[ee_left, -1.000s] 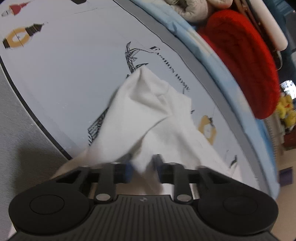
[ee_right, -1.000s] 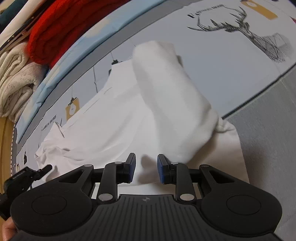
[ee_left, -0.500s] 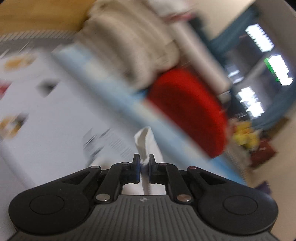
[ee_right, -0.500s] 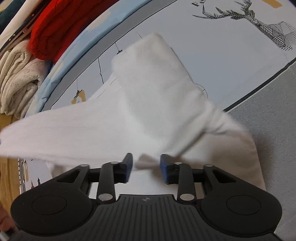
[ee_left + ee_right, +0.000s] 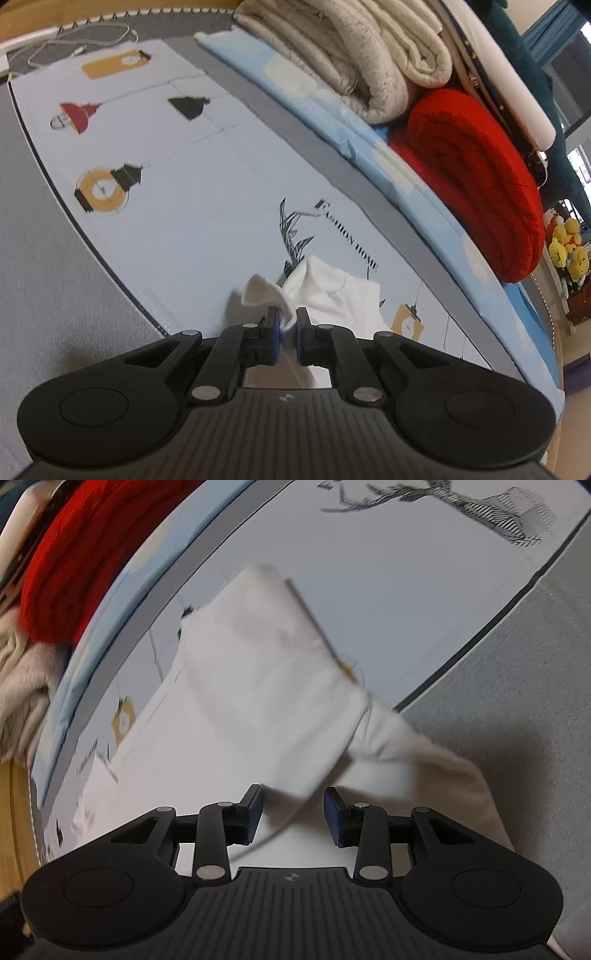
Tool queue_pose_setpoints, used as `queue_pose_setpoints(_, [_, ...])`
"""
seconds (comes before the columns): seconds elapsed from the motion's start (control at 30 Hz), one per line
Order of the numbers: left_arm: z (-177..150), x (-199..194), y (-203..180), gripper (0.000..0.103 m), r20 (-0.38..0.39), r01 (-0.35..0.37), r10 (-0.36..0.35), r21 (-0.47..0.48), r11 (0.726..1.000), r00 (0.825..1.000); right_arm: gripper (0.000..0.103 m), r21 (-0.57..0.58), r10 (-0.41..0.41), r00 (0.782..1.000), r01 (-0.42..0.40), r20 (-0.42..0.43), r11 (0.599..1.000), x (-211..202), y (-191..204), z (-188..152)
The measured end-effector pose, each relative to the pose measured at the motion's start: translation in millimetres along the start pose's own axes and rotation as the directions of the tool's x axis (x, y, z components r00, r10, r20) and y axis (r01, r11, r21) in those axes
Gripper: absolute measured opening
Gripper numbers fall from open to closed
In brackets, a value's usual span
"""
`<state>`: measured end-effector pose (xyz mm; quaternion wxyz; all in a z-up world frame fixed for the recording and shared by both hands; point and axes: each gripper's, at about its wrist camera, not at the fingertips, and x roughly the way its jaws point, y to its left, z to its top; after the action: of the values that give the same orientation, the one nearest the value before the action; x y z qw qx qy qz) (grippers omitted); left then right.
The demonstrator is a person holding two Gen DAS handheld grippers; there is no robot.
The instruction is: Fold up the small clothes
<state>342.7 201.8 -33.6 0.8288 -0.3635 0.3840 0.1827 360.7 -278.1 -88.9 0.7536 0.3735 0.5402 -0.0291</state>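
My left tongs (image 5: 287, 325) are clenched on a bunched edge of the white garment (image 5: 332, 291), the blue pads nearly meeting with the cloth pinched between them. From that pinch the fabric rises in a small crumpled peak and trails off to the right over the pale printed mat (image 5: 177, 192), beside its "Fashion Home" lettering.

My right tongs (image 5: 293, 806) are closing. Cloth runs between the pads, though I cannot tell whether they press on it yet. In this view the garment lies as a wide white fold reaching up and away from me, across the mat and out over its dark border onto the grey surface (image 5: 517, 686) at right.

Beyond the mat's far edge sit a red knitted roll (image 5: 476, 177) and a folded cream blanket (image 5: 354, 55), touching side by side on a light blue sheet (image 5: 332, 122).
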Motion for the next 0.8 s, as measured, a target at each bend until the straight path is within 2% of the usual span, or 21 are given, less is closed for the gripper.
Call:
queue_pose_setpoints(0.1, [2,2,0,0.008,-0.024,0.007,-0.007,0.005,1.000,1.000,0.008,0.026,0.046,0.999,-0.047,0.014,0.999,-2,-3,7])
queue_pose_setpoints(0.17, [2,4,-2,0.008,-0.034,0.029,-0.028,0.008,1.000,0.999,0.005,0.047,0.071,0.997,-0.072,0.028,0.996,-6,-6,11])
queue_pose_setpoints(0.23, [2,2,-7,0.008,-0.032,0.080,-0.079,0.019,0.997,0.996,0.004,0.101,0.101,0.992,-0.108,0.069,0.989,-14,-12,14])
queue_pose_setpoints(0.3, [1,-3,-13,0.008,-0.029,0.134,-0.133,0.037,0.990,0.991,0.003,0.169,0.155,0.978,-0.179,0.142,0.969,-26,-20,16])
queue_pose_setpoints(0.37, [-3,-8,-17,0.009,-0.037,0.161,-0.159,0.053,0.986,0.987,0.003,0.206,0.173,0.956,-0.223,0.235,0.953,-39,-26,19])
queue_pose_setpoints(0.43, [-9,-9,-17,0.009,-0.066,0.151,-0.148,0.048,0.987,0.987,0.002,0.229,0.138,0.944,-0.211,0.299,0.950,-47,-33,19])
queue_pose_setpoints(0.47, [-13,-8,-16,0.009,-0.082,0.120,-0.116,0.054,0.991,0.990,0.003,0.248,0.115,0.946,-0.194,0.302,0.949,-48,-38,18])
queue_pose_setpoints(0.53, [-19,0,-10,0.009,-0.123,0.046,-0.039,0.053,0.998,0.992,0.003,0.274,0.055,0.968,-0.123,0.244,0.954,-39,-41,15])
queue_pose_setpoints(0.6, [-24,11,3,0.009,-0.190,-0.018,0.020,0.012,1.000,0.982,0.004,0.272,0.006,0.991,-0.042,0.131,0.961,-21,-41,13])
queue_pose_setpoints(0.67, [-23,18,12,0.017,-0.228,-0.066,0.060,-0.017,0.998,0.972,0.007,0.262,-0.037,0.999,0.028,0.030,0.965,-8,-43,9])
queue_pose_setpoints(0.73, [-17,12,17,0.026,-0.191,-0.087,0.080,-0.029,0.996,0.978,0.007,0.247,-0.070,0.998,0.067,0.006,0.967,-5,-40,4])
queue_pose_setpoints(0.8, [-8,2,14,0.034,-0.113,-0.094,0.094,0.003,0.996,0.989,0.007,0.197,-0.085,0.996,0.075,0.042,0.978,-16,-31,3])
